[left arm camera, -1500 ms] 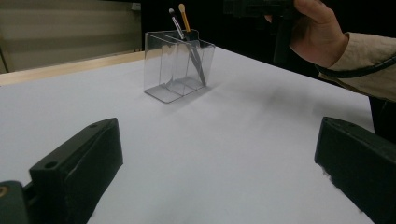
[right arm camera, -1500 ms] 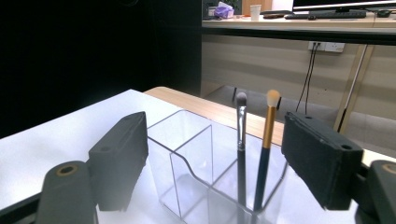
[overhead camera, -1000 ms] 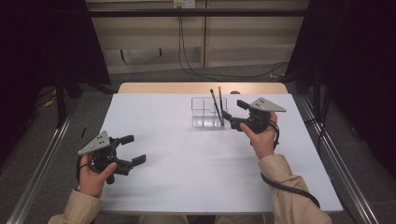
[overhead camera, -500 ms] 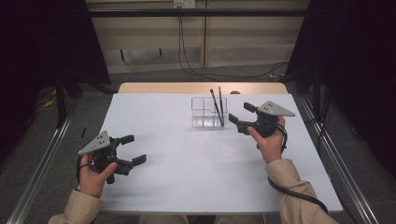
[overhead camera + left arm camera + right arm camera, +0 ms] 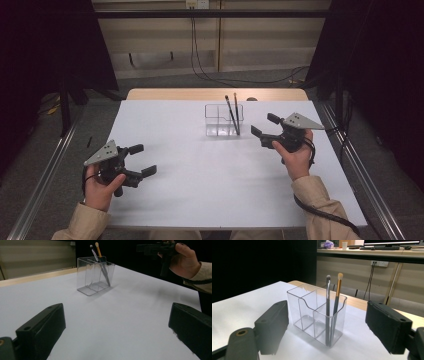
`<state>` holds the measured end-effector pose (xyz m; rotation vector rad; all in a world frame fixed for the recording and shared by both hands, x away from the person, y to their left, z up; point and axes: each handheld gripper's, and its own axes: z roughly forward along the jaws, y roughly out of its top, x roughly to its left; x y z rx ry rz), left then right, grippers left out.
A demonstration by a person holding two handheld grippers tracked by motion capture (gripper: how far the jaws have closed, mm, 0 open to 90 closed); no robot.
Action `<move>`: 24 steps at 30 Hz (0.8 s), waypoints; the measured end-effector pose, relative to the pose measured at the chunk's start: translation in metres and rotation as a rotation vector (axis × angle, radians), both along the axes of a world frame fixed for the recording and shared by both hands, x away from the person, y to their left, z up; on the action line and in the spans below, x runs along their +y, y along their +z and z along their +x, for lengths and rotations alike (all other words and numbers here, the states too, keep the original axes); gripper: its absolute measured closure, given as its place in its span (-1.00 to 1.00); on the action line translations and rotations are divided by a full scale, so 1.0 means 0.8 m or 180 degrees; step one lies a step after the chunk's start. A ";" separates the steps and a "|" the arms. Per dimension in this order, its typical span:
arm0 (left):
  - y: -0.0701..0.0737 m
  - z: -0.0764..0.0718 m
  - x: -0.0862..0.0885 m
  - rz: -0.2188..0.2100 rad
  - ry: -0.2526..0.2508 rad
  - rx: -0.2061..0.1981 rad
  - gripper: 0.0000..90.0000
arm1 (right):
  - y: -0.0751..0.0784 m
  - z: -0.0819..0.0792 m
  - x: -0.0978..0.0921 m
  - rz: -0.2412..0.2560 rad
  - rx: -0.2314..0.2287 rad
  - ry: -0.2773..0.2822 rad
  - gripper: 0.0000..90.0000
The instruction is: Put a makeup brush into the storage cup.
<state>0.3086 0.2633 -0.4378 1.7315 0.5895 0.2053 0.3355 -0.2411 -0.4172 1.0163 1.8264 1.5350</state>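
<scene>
Across the middle of the high view, one white table (image 5: 200,190) is seen, with a strip of bare wood left uncovered along its far edge. Two grippers are counted on it. In the lower left of that frame, the left gripper (image 5: 142,161) is held in the person's left hand (image 5: 100,187), a grey three-cornered plate set on top; its jaws are spread wide and nothing is held between them, as is confirmed in the left gripper view, where bare table lies between the two black jaws. At the right of centre, the right gripper (image 5: 264,125) is gripped by the right hand (image 5: 296,157), raised and pointed toward the upper left; its jaws are likewise parted and empty.

One clear plastic organiser (image 5: 223,120) is seen upper centre, standing upright near the far edge, just beside the right gripper's jaws yet apart from them. In the right gripper view, the organiser (image 5: 317,315) is framed between the jaws; three compartments are counted, divided by transparent walls with a curved cut in one.

Two makeup brushes are counted, both stood in the nearest right-hand compartment, leaning slightly. The grey brush (image 5: 328,310) is given a dark tip; the gold-handled brush (image 5: 337,293) is topped by a pale, rounded head. The lower parts of both handles are dark.
</scene>
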 end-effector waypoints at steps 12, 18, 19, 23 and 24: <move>0.001 0.000 -0.001 0.0004 -0.0008 0.0008 -0.98 | -0.002 -0.013 -0.014 -0.0015 0.0036 -0.0053 -0.60; 0.001 0.000 -0.001 -0.0003 -0.0007 0.0009 -0.98 | -0.004 -0.018 -0.020 -0.0022 0.0040 -0.0059 -0.61; 0.001 0.000 -0.001 0.0001 -0.0005 0.0008 -0.98 | -0.004 -0.019 -0.021 -0.0019 0.0042 -0.0070 -0.61; 0.000 0.000 -0.001 0.0017 -0.0009 0.0011 -0.98 | -0.004 -0.022 -0.024 -0.0020 0.0052 -0.0059 -0.62; 0.000 0.000 -0.001 0.0009 -0.0007 0.0012 -0.98 | -0.003 -0.023 -0.024 -0.0009 0.0070 -0.0061 -0.62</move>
